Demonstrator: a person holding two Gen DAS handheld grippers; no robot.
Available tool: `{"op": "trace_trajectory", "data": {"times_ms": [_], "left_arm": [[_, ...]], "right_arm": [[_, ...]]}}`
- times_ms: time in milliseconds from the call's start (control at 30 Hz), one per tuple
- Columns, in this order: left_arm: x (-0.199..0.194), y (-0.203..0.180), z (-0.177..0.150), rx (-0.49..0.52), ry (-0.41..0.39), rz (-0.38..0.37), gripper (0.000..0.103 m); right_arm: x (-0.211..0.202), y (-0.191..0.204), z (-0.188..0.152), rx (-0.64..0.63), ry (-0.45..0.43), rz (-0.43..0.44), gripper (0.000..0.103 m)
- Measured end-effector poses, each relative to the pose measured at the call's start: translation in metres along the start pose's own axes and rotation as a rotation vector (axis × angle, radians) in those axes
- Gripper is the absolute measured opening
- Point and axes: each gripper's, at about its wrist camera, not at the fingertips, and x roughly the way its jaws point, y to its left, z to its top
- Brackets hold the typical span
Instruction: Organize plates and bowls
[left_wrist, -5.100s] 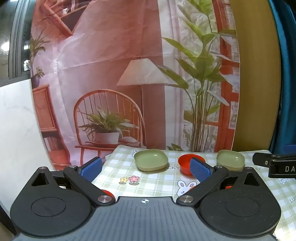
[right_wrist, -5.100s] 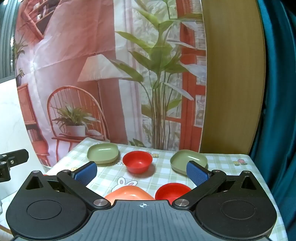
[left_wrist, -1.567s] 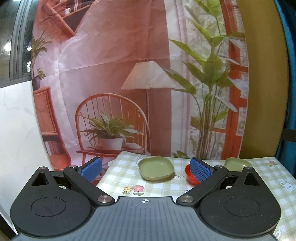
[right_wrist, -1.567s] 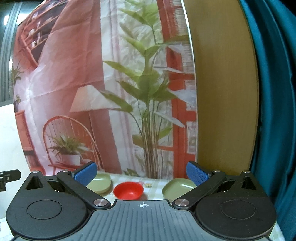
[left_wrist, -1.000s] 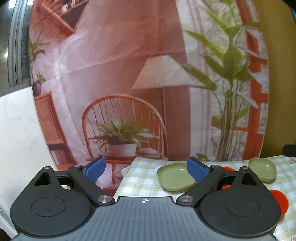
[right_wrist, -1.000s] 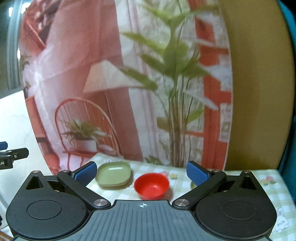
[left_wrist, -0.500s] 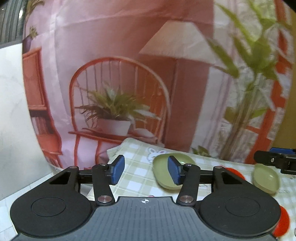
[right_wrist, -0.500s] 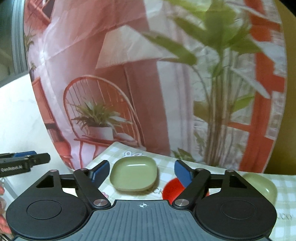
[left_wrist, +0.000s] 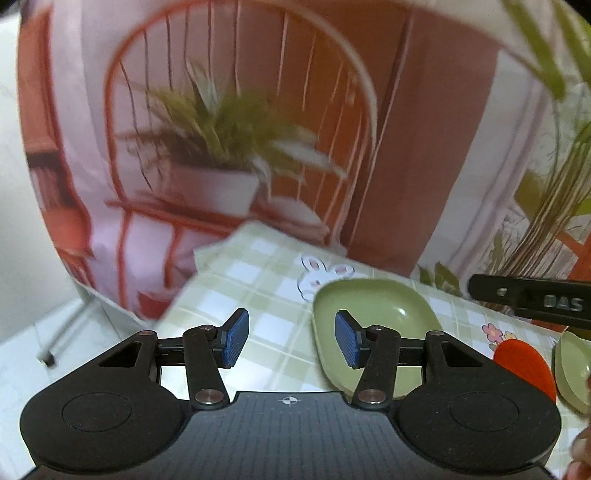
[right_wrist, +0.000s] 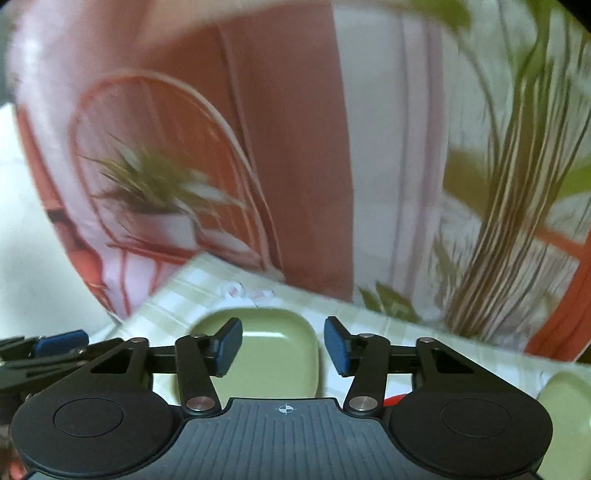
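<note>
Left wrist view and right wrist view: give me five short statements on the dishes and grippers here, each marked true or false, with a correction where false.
1. The left gripper holds nothing. True.
2. The green plate lies on a bare wooden tabletop. False: it lies on a green checked tablecloth printed with a rabbit.
3. In the right wrist view the green plate lies beyond the right gripper, whose closing jaws hold nothing. True.
4. The green plate is stacked on a red dish. False: it sits alone on the cloth; the red dish lies apart, to its right.
5. The right gripper is out of the left wrist view. False: its black finger reaches in from the right edge.
</note>
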Motion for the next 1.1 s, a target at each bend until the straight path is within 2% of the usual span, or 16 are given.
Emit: {"op": "trace_trajectory", "data": {"times_ms": [233, 367, 433, 500, 533, 600, 633, 700, 767, 867, 1100], "left_arm": [[0.046, 0.009, -0.010, -0.075, 0.097, -0.030, 0.054], [0.060, 0.006, -0.015, -0.066, 0.125, -0.053, 0.054], [0.067, 0.004, -0.017, -0.070, 0.144, -0.077, 0.054], [0.073, 0.004, -0.020, -0.084, 0.158, -0.085, 0.054], [0.075, 0.005, -0.021, -0.093, 0.164, -0.090, 0.053], [0.077, 0.006, -0.023, -0.106, 0.160, -0.104, 0.024], [0.076, 0.005, -0.024, -0.098, 0.159, -0.120, 0.009], [0.073, 0.002, -0.024, -0.063, 0.161, -0.090, 0.009], [0.067, 0.001, -0.024, -0.043, 0.151, -0.083, 0.009], [0.052, 0.005, -0.022, -0.068, 0.144, -0.091, 0.009], [-0.004, -0.005, -0.016, -0.029, 0.081, -0.086, 0.009]], "right_arm": [[0.060, -0.010, -0.011, 0.047, 0.152, -0.054, 0.038], [0.076, -0.012, -0.018, 0.049, 0.206, -0.073, 0.036], [0.081, -0.010, -0.020, 0.034, 0.237, -0.071, 0.029], [0.082, -0.006, -0.025, 0.018, 0.259, -0.063, 0.027], [0.082, -0.004, -0.027, 0.009, 0.258, -0.070, 0.026], [0.079, -0.003, -0.029, 0.003, 0.254, -0.068, 0.021], [0.077, -0.003, -0.029, 0.009, 0.257, -0.061, 0.011], [0.071, -0.003, -0.028, 0.022, 0.255, -0.049, 0.005], [0.063, -0.002, -0.027, 0.021, 0.238, -0.033, 0.005], [0.046, 0.002, -0.026, 0.024, 0.217, -0.015, 0.005], [-0.014, 0.003, -0.025, 0.056, 0.129, 0.034, 0.005]]}}
